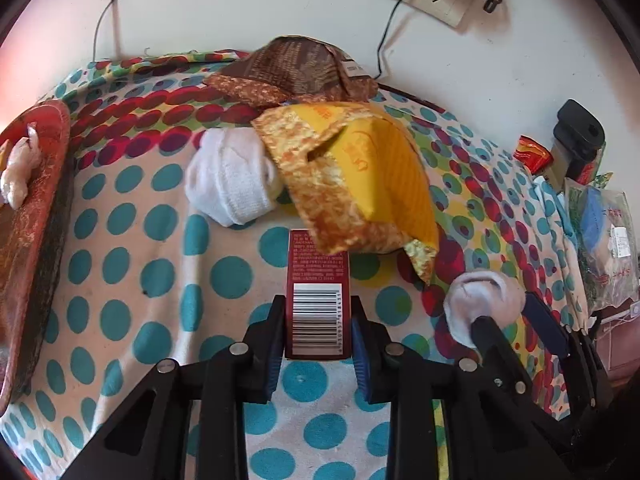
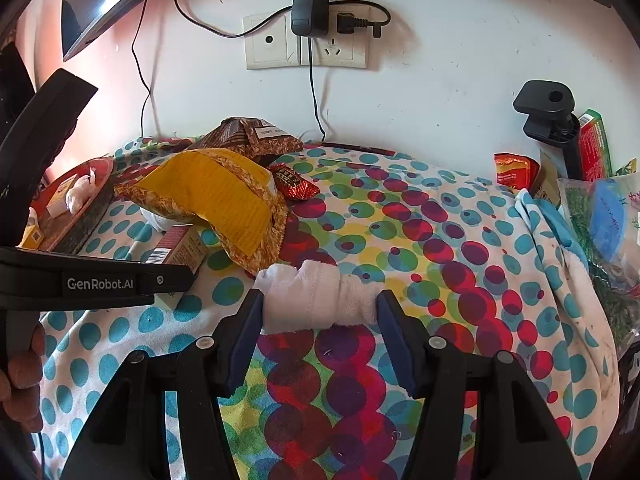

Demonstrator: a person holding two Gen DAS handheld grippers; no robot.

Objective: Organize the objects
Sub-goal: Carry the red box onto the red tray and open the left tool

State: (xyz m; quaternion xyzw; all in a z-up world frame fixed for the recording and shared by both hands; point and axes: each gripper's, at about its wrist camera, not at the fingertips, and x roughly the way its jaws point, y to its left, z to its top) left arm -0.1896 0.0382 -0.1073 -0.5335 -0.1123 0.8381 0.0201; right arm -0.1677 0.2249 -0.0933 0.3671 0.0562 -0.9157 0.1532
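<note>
Jaws closed tight on both tools: the left gripper (image 1: 318,322) pinches a dark red carton (image 1: 319,300), barcode face up, its blue pads pressing the two long sides, while the right gripper (image 2: 320,312) clamps a rolled white sock (image 2: 318,300) across its width, the jaws standing about half apart around the bundle.

Both items sit on a spotted cloth (image 1: 132,264) of teal, red and yellow dots that covers the table. The far end of the carton runs under a yellow snack bag (image 1: 360,176) with a crumb-patterned border, which lies tilted over it. Beside that bag, touching its left edge in the left wrist view, rests a second rolled white sock (image 1: 228,176). Behind them, against the white wall, lies a brown snack bag (image 1: 296,72). A red wrapped sweet (image 2: 294,184) sits just right of the yellow bag in the right wrist view.

A red tray (image 1: 36,208) at the cloth's left edge holds a crumpled white wrapper (image 1: 20,164). At the right edge stand packets (image 2: 596,216) in clear plastic and a black clamp (image 2: 552,120). On the wall, a double socket plate (image 2: 306,42) carries a black adapter (image 2: 310,8). A person's fingers (image 2: 22,376) grip the left tool's handle.
</note>
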